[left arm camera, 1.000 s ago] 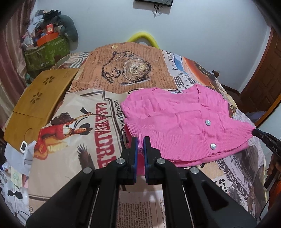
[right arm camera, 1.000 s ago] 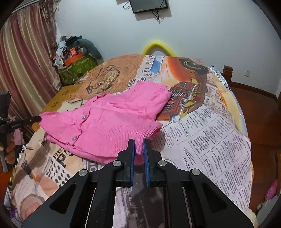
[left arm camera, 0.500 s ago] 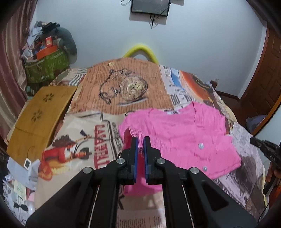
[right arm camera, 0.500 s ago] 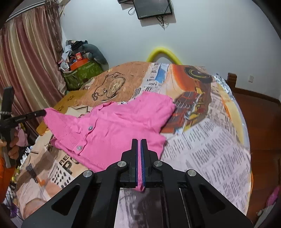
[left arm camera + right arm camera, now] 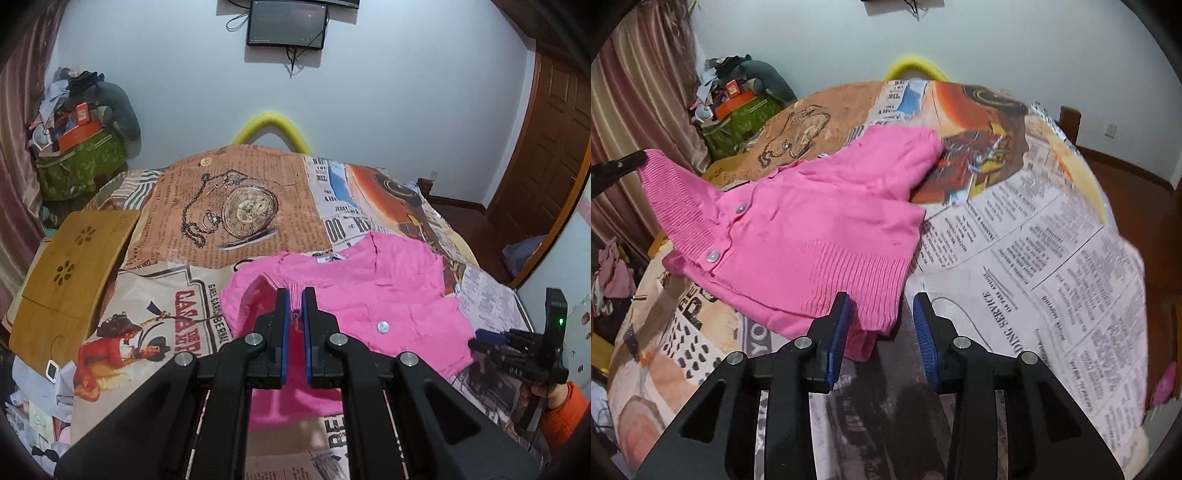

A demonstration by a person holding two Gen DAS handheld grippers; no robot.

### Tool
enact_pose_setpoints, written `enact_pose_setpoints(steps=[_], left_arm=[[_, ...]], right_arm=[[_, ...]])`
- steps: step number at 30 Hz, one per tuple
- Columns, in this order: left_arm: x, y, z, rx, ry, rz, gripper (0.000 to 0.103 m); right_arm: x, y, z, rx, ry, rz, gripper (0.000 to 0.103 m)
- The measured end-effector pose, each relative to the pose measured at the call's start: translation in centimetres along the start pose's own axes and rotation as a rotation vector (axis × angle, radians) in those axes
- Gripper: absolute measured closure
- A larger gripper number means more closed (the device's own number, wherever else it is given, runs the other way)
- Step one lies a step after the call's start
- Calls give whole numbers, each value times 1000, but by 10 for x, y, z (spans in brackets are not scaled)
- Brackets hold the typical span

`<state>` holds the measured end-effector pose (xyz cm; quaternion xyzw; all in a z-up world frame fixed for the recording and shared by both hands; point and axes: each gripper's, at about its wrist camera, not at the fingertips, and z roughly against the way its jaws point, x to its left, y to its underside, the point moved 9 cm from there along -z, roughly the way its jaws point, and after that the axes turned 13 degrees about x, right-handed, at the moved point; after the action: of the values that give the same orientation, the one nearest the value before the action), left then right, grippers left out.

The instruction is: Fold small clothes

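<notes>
Right hand-held gripper jaws opening, pink cardigan ribbed hem corner loose between them, near bed edge. Left hand-held gripper clamps the other hem corner, raised. Cardigan's long axis runs between both grippers.

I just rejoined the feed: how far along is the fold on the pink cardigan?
Done: the pink knitted cardigan lies buttoned on the printed bedspread. In hand: the left gripper pinches a ribbed hem corner lifted off the bed; the right gripper is opening, its corner lying loose between the jaws. Left: no finished fold shows yet.
</notes>
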<state>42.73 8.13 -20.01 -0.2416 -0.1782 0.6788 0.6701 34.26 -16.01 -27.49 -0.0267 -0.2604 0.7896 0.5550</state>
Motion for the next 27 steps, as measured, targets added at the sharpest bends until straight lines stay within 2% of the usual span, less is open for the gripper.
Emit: enact_pose_setpoints(steps=[1, 2, 8, 13, 16, 20, 27], left_arm=[[-1, 2, -1, 6, -6, -2, 97], [-1, 4, -3, 12, -9, -3, 97], [5, 7, 1, 12, -26, 8, 97], [15, 1, 8, -10, -43, 26, 97], [20, -7, 11, -23, -58, 31, 97], [29, -24, 8, -36, -79, 44, 97], [57, -65, -26, -16, -132, 91, 97]], right_arm=[[0, -1, 0, -3, -5, -1, 89], [1, -2, -1, 1, -13, -2, 95], [6, -3, 10, -41, -9, 18, 97], [9, -13, 36, -99, -28, 26, 97], [12, -28, 52, -143, -45, 33, 97], [21, -57, 67, -196, -19, 80, 97], [27, -118, 71, -269, 34, 131, 97]])
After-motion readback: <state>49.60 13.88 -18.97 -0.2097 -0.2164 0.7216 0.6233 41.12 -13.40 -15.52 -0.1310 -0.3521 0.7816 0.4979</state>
